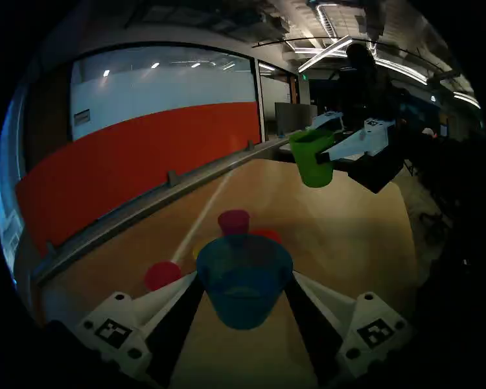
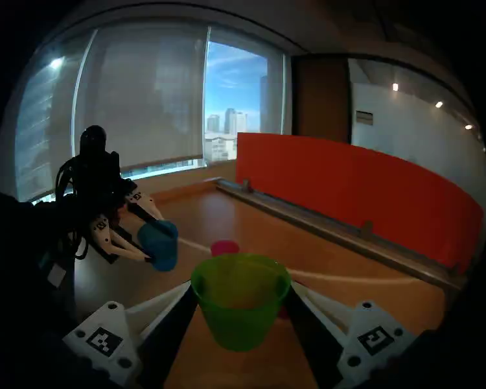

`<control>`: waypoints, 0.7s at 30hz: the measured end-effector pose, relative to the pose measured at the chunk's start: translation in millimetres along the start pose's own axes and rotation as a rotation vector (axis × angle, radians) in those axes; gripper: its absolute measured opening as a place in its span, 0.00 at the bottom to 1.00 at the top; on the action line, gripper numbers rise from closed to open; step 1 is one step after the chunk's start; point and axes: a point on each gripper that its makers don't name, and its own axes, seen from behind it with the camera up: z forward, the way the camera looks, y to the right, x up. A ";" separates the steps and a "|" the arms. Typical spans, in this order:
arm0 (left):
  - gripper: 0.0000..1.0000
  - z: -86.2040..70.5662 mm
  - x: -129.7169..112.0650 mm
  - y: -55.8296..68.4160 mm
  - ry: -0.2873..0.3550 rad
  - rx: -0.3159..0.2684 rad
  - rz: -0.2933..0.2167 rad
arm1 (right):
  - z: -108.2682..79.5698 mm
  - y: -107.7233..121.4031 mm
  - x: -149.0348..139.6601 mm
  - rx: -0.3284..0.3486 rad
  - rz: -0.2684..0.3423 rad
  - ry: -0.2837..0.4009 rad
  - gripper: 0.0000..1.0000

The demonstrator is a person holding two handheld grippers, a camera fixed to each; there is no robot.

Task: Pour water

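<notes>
A translucent blue cup (image 1: 244, 282) is seen closest in the left gripper view, clamped between the two fingers of the left gripper (image 1: 244, 280), which are closed in against its sides, part-way together. The cup is held upright above the wooden table (image 1: 353, 240). A paler band is visible low inside it, but whether that is water cannot be told.

Beyond it, a magenta cup (image 1: 234, 222) is standing on the table, and a red cup (image 1: 162, 275) is seen low to the left, just beside the near finger. Farther off and up to the right, a green cup (image 1: 312, 159) is carried in the air by the right gripper (image 1: 330, 154), well clear of the table and slightly tilted.

In the right gripper view, the green cup is pinched on both sides between the near fingers, mouth up. The blue cup (image 2: 159, 245) is held aloft to the left by the other gripper. The magenta cup (image 2: 225, 247) is placed on the table between the two held cups. An orange partition (image 2: 372, 188) is set along the table's far edge, and a bright window (image 2: 233, 104) is seen behind.
</notes>
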 end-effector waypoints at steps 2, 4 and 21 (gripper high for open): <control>0.84 2.1 -5.6 0.3 -0.018 -0.006 0.002 | 2.1 -1.7 -4.9 0.010 0.002 -0.011 0.90; 0.84 4.2 -11.6 0.2 -0.038 -0.011 0.004 | 4.1 -3.4 -10.4 0.020 0.002 -0.025 0.90; 0.84 20.2 -52.0 -10.2 -0.174 -0.031 0.010 | 17.8 -4.2 -49.3 0.050 0.001 -0.121 0.90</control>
